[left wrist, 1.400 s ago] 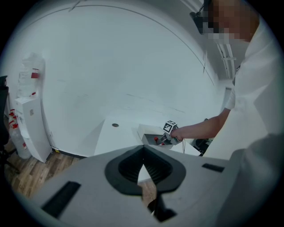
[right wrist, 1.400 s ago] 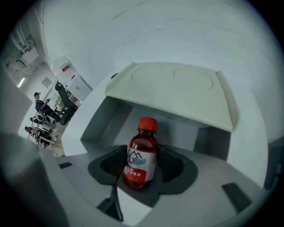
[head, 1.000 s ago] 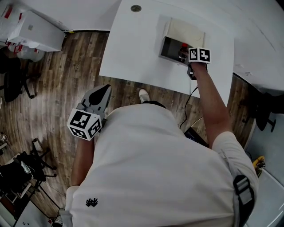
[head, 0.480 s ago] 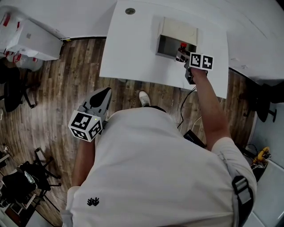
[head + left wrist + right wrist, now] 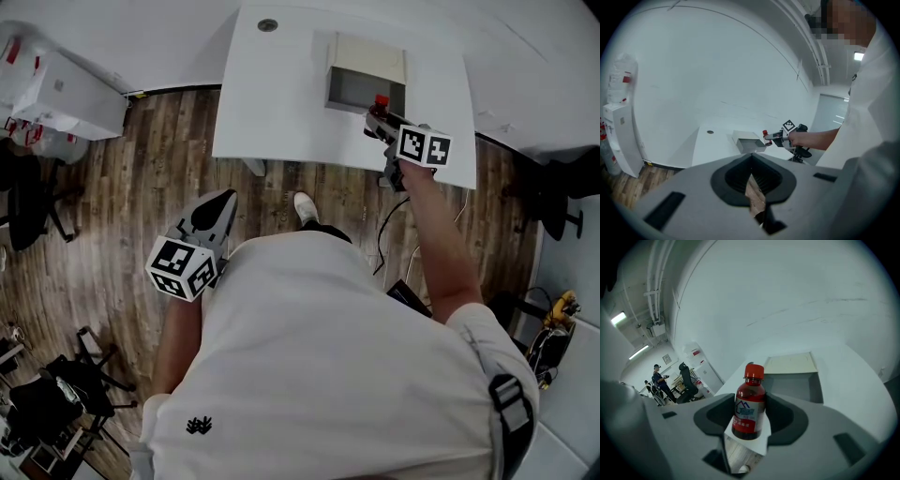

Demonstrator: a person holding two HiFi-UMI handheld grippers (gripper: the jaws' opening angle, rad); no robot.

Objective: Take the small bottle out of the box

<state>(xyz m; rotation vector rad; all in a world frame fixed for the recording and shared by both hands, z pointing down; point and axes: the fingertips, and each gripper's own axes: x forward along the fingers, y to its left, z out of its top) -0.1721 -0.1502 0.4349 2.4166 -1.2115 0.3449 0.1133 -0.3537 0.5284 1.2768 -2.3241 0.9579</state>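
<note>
The small bottle point(image 5: 749, 406), dark red with a red cap and a white label, stands upright between the jaws of my right gripper point(image 5: 750, 414), which is shut on it. In the head view the bottle point(image 5: 379, 108) hangs just outside the front of the box point(image 5: 366, 58), near the white table's point(image 5: 272, 103) front edge. The box point(image 5: 793, 380) is grey inside, its beige flap folded back, and nothing shows in it. My left gripper point(image 5: 223, 199) hangs beside my body over the wooden floor, jaws together and holding nothing. From the left gripper view the bottle point(image 5: 765, 135) is small and far off.
A round grommet point(image 5: 267, 25) sits near the table's far edge. A white cabinet point(image 5: 66, 70) stands at the far left, with dark chairs point(image 5: 28, 178) beside it. A cable point(image 5: 386, 230) hangs below the table's front edge. People stand far back point(image 5: 660, 376).
My right gripper has drawn back from the box toward the table's front edge, bringing the bottle out with it. The left gripper has stayed by my side.
</note>
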